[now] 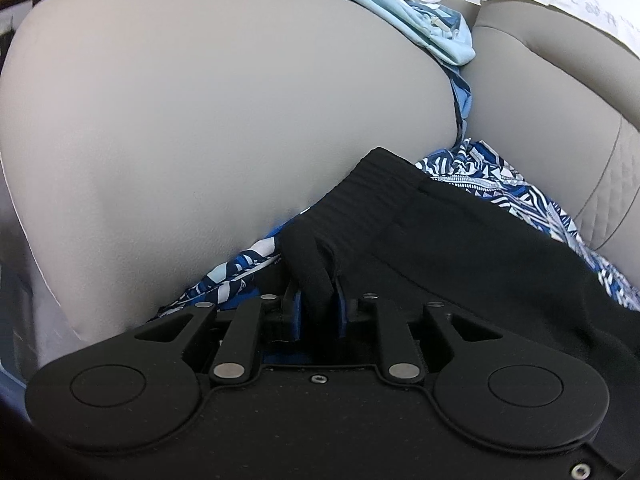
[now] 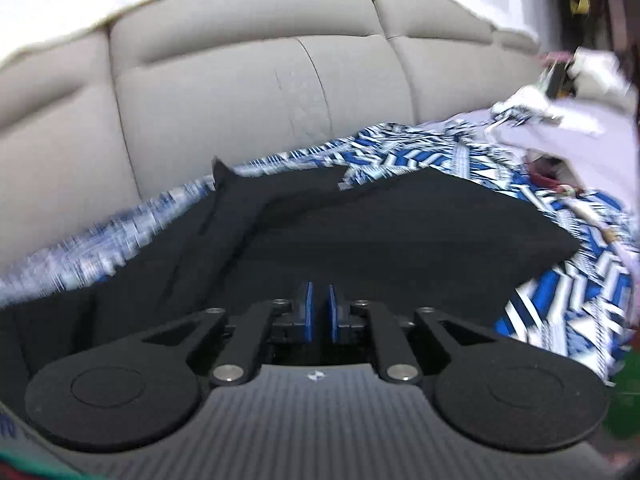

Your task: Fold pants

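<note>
The left black two-finger tool (image 1: 316, 296) tilts downward, its blue-padded jaws pinched on a bunched fold of the black fabric pants (image 1: 460, 240). The right black two-finger tool (image 2: 321, 312) also angles downward, its blue pads nearly together with a narrow empty gap, gripping nothing.

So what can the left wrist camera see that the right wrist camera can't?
Only the left wrist view shows the black pants' ribbed waistband, a bunch of it pinched in the left gripper, plus a rounded sofa cushion and a light blue garment.

Only the right wrist view shows the right gripper with nothing between its blue fingers, the pants spread flat, the sofa backrest and a white pile at right.

Both show the black pants lying on a blue-and-white patterned cloth on the grey sofa.
</note>
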Demonstrator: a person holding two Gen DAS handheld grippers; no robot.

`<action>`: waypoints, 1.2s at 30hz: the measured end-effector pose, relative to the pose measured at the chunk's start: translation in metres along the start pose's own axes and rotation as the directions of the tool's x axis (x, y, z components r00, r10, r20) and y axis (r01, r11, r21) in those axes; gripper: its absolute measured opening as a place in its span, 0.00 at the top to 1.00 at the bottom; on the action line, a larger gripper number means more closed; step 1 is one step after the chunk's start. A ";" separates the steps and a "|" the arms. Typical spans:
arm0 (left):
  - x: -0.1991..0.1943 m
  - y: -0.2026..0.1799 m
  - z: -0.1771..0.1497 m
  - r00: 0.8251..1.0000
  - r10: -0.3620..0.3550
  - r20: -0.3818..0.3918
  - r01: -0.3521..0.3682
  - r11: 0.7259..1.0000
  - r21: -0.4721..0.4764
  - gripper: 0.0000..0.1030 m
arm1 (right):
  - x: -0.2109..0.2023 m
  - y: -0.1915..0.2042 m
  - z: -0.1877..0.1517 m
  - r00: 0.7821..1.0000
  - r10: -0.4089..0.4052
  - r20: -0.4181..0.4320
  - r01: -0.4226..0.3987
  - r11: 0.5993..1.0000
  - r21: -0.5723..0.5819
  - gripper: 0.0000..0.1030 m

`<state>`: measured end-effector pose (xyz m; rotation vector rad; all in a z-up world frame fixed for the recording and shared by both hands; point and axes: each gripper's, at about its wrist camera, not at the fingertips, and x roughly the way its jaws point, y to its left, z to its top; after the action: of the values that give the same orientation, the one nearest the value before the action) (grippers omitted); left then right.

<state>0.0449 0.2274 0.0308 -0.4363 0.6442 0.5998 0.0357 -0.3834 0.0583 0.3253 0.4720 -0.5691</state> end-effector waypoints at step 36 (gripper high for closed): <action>0.003 -0.005 -0.004 0.997 0.076 0.013 -0.074 0.988 -0.138 0.80 | 0.106 0.061 0.194 0.990 0.009 0.142 -0.001 0.998 -0.060 0.97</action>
<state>0.0483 0.2226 0.0273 -0.5362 0.6066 0.7217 0.2144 -0.4624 0.1780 0.2270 0.3499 -0.5680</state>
